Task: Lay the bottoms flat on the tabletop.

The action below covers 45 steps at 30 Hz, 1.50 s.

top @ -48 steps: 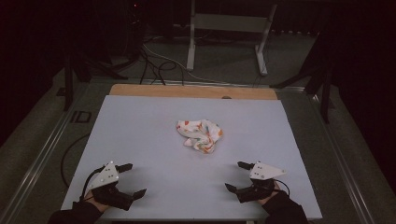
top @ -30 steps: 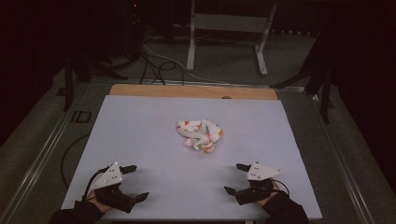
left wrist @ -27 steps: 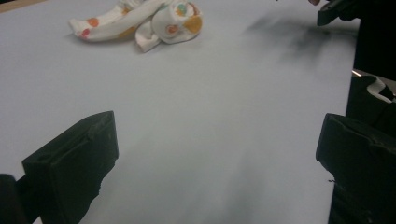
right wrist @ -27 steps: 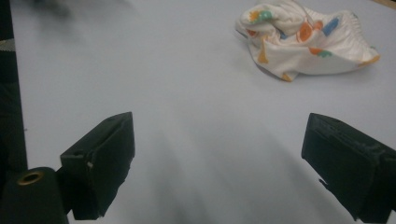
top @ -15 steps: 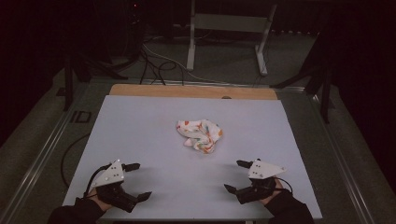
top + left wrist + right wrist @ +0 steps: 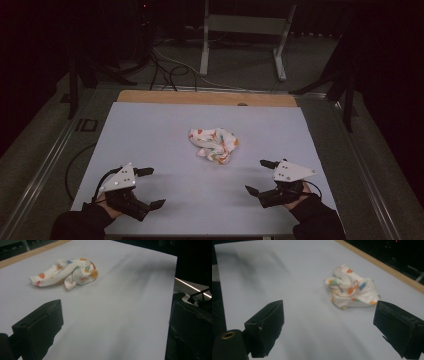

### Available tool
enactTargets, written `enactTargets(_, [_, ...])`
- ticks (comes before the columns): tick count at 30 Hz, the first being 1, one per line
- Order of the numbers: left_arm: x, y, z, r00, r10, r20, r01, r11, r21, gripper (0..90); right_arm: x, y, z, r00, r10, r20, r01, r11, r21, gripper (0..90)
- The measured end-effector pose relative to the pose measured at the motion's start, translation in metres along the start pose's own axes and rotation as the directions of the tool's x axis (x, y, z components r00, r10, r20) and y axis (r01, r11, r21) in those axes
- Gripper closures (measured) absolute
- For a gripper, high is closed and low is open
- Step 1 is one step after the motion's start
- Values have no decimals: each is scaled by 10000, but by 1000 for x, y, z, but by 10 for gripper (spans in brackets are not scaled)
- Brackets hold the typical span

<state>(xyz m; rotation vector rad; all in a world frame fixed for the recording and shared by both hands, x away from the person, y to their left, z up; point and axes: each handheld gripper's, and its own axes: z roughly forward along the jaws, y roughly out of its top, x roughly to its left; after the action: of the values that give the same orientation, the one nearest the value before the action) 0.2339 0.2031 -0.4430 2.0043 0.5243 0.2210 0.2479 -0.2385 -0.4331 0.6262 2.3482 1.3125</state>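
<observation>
Holding our left gripper (image 6: 148, 188) and right gripper (image 6: 259, 176) low near us, jaws released, angled toward the crumpled white patterned cloth (image 6: 214, 145).

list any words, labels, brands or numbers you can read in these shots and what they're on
None can be read.
Crumpled patterned cloth: coloured blotches, no lettering.
Left gripper and right gripper: the grey plates carry small dark dots, no text.
White table mat: plain.
</observation>
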Motion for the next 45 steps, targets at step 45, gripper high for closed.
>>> enactTargets(45, [47, 38, 96, 9968, -477, -639, 517, 9967, 633, 0, -42, 21, 83, 9808, 1507, 1234, -1515, 9884, -25, 101])
